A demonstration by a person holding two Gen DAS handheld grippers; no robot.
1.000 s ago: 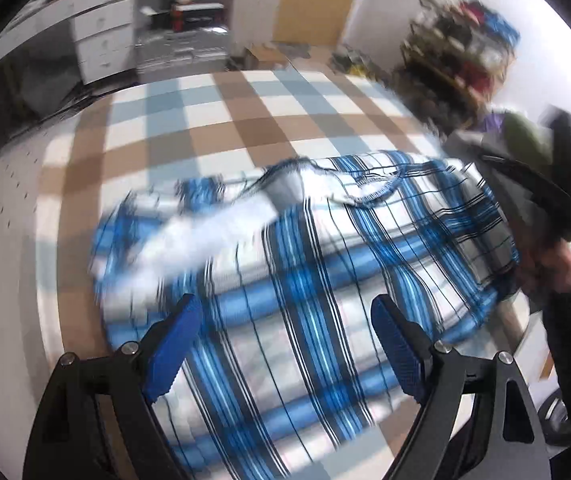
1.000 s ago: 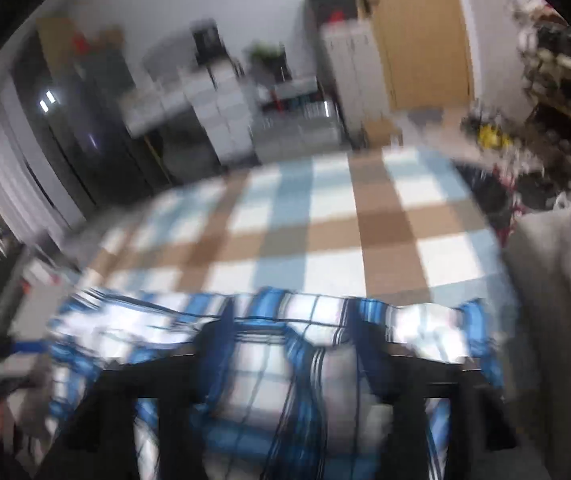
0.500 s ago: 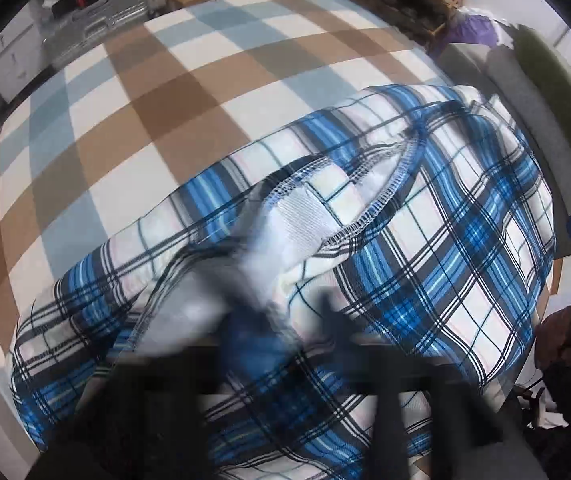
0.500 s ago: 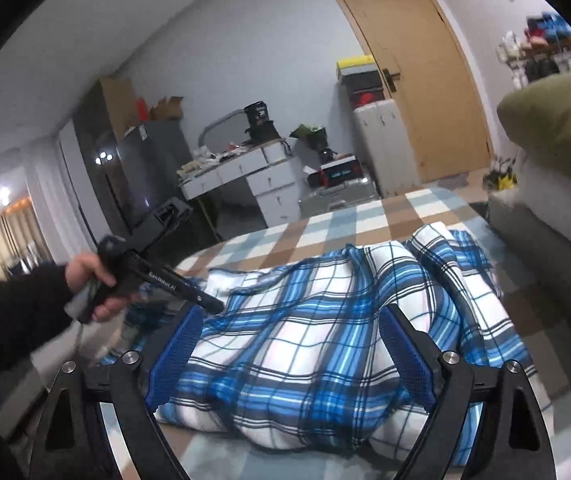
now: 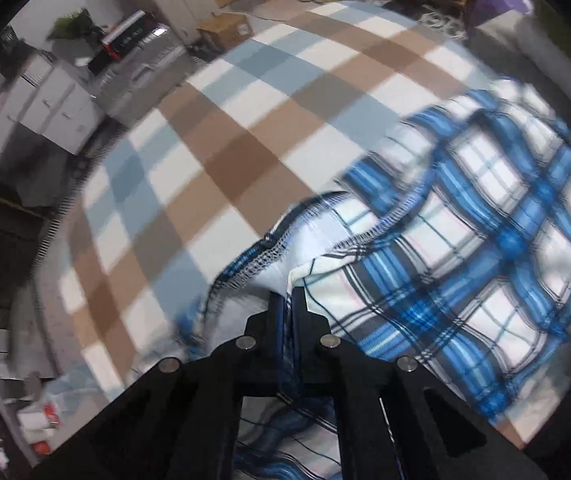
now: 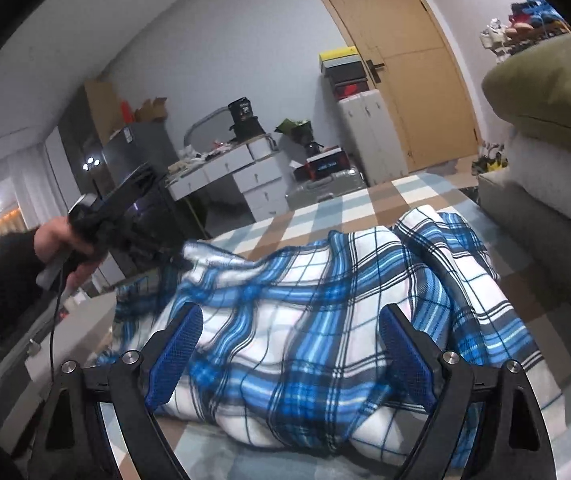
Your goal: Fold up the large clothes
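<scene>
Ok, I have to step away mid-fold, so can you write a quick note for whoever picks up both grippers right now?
Left gripper: shut on the stitched edge of the plaid garment, lifting it off the checked cover.
Right gripper: open, holding nothing, poised above the near part of the garment.
Garment: bunched in a loose heap on the cover, beside the grey cushion.
Done: one edge picked up; no clean fold shows yet.
Left: probably take a second edge with the right gripper, spread the garment flat, then fold it.
</scene>
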